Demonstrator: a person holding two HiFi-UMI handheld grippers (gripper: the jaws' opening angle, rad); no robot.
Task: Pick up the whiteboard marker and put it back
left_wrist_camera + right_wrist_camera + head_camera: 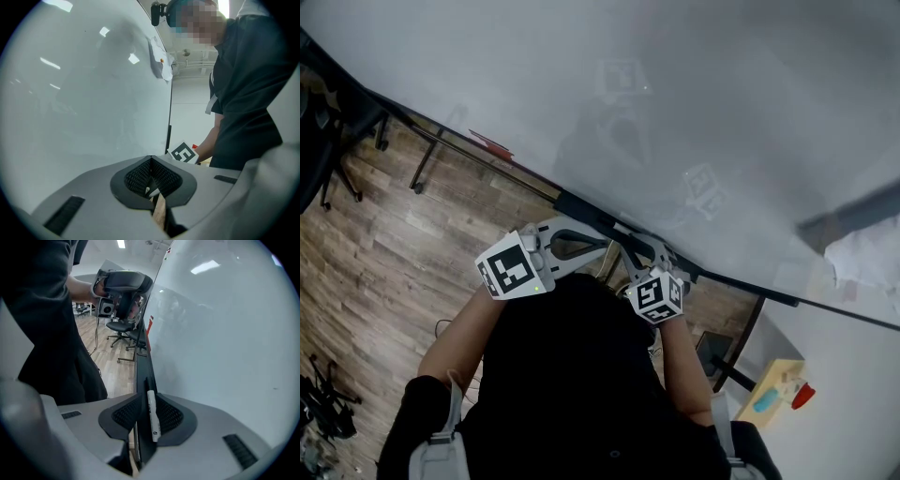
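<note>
I can read nothing from here. The marker (153, 416) carries small dark print, too fine to make out; the red tag (149, 327) at its twelve o'clock is blurred.

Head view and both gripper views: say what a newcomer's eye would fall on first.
The big whiteboard looms large in every view. In the right gripper view, a white marker lies between the parted jaws of the right gripper, right at the board's black tray. The left gripper, jaws together, holds nothing.
</note>
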